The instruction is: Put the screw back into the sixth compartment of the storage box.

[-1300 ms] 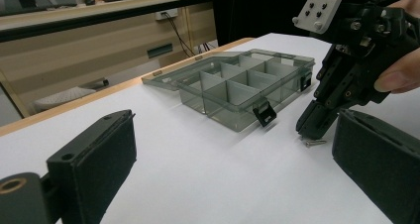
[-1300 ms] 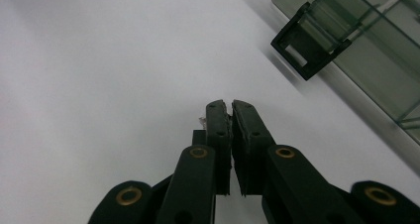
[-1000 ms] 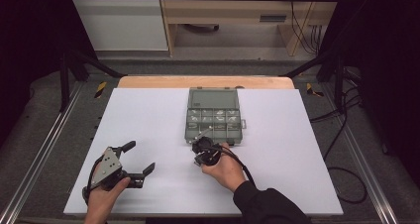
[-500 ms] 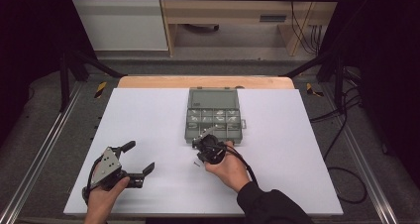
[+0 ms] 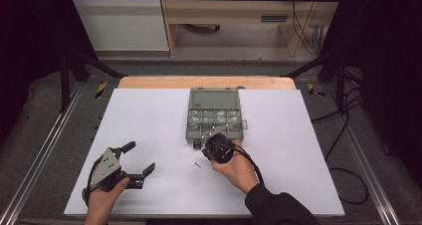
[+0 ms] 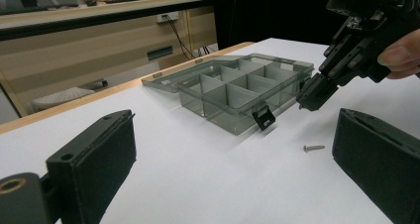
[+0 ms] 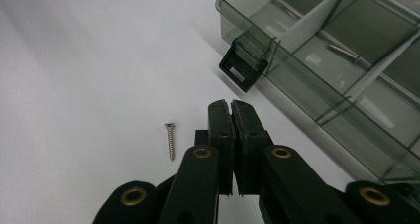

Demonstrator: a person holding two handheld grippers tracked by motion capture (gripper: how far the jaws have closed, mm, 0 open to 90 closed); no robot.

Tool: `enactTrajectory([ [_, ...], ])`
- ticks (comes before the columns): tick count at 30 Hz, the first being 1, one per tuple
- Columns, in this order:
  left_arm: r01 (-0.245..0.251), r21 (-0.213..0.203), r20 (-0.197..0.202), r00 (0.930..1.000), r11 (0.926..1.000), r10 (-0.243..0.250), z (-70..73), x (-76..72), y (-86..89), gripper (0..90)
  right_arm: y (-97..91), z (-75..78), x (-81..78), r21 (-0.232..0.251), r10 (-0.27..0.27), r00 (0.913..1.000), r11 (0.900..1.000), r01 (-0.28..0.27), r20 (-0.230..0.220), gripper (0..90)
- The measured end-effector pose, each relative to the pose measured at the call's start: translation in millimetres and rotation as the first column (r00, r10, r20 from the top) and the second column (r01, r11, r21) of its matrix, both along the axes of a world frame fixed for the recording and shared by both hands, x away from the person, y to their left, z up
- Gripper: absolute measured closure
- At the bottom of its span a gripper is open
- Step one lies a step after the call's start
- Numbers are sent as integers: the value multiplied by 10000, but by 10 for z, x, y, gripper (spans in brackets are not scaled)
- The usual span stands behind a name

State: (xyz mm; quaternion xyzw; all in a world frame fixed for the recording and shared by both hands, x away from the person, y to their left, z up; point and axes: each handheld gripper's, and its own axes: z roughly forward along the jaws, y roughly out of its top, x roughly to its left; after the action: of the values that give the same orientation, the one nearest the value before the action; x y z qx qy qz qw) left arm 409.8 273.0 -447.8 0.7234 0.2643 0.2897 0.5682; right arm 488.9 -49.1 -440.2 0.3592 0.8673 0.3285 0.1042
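Note:
A smoky clear compartment box [image 5: 214,116] lies open at mid-table, its lid flat behind it. My right gripper [image 5: 207,147] is shut, with nothing visible between its jaws, and its tip [image 7: 231,106] hovers just short of the box's black front latch [image 7: 242,71]. A small screw [image 7: 171,140] lies loose on the white table left of that tip, also visible as the screw [image 6: 314,147] between my left jaws' line of sight. Another screw [image 7: 343,52] rests in a front compartment. My left gripper [image 5: 141,157] sits wide open near the front left, holding nothing.
The white tabletop [image 5: 149,115] has free room left and right of the box. A wooden strip [image 5: 206,82] edges the far side. Metal frame rails [image 5: 45,150] run along both sides, and cables [image 5: 343,135] trail on the floor at right.
My right gripper has shifted slightly right, closer to the box's front edge. The left gripper has stayed where it was.

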Motion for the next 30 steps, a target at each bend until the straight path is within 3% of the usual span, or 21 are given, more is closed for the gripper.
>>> enactTrajectory([
  [8,2,-276,47,10000,9996,-1,5,-3,8,30,-58,27,-11,355,-67,9997,9994,58,255,880],
  [11,22,-276,57,10000,9996,-20,5,-3,7,30,-87,50,-35,517,-42,9981,9987,10,607,880],
  [17,4,-308,62,10000,9995,-2,4,-2,12,30,-131,85,-56,843,-170,9959,9964,95,888,879],
  [30,-3,-313,75,10000,9995,5,5,-4,13,28,-168,106,-43,1106,-339,9931,9936,214,1121,880],
])
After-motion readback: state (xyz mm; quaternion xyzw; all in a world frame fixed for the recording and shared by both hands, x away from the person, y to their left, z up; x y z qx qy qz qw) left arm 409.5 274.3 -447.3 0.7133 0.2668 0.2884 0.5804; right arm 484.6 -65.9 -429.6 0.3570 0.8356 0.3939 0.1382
